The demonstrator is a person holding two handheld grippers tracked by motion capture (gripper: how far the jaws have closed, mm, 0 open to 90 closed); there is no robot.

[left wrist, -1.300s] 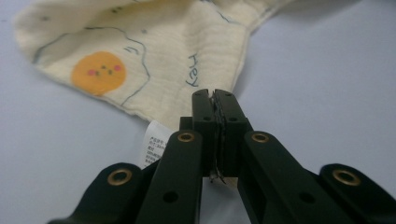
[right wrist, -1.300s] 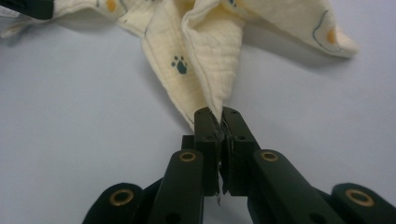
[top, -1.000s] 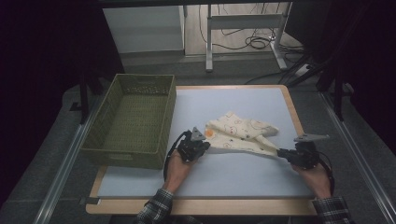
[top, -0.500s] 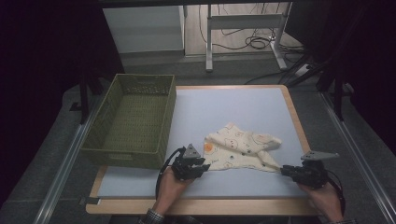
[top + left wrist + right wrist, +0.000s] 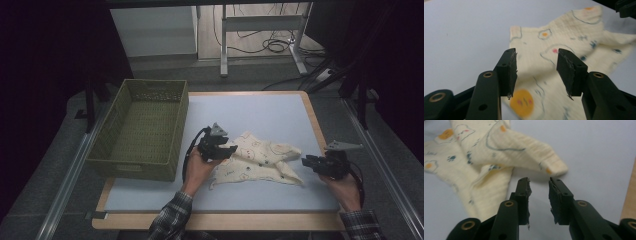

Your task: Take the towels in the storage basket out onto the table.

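Two grippers: both jaws stand apart with nothing between them, and both have just been opening; the garment lies free.
Surface (image 5: 260, 115): pale blue top with a wooden edge, filling the middle of the high view.
Basket (image 5: 142, 131): olive green woven plastic, at left of centre in the high view, on the surface's left edge, holding nothing I can see.
Garment (image 5: 260, 162): small cream baby garment printed with fried eggs, paw marks and outlined animal faces; it lies spread out, partly rumpled, at lower centre of the high view, between the two grippers and apart from the basket.
Left gripper (image 5: 223, 149): held above the garment's left end; its own view looks down past parted jaws at the printed cloth (image 5: 564, 42).
Right gripper (image 5: 306, 162): level and low, just beside the garment's right tip; in its own view a sleeve-like end (image 5: 531, 160) lies just ahead of the parted jaws, not touched.
Progress: judging by the lay, the garment has been drawn out flat and let go; folding it or moving it to the basket looks not yet done.
Writing: no brand, label or readable text; a few tiny scribbles in the print are too small to read.
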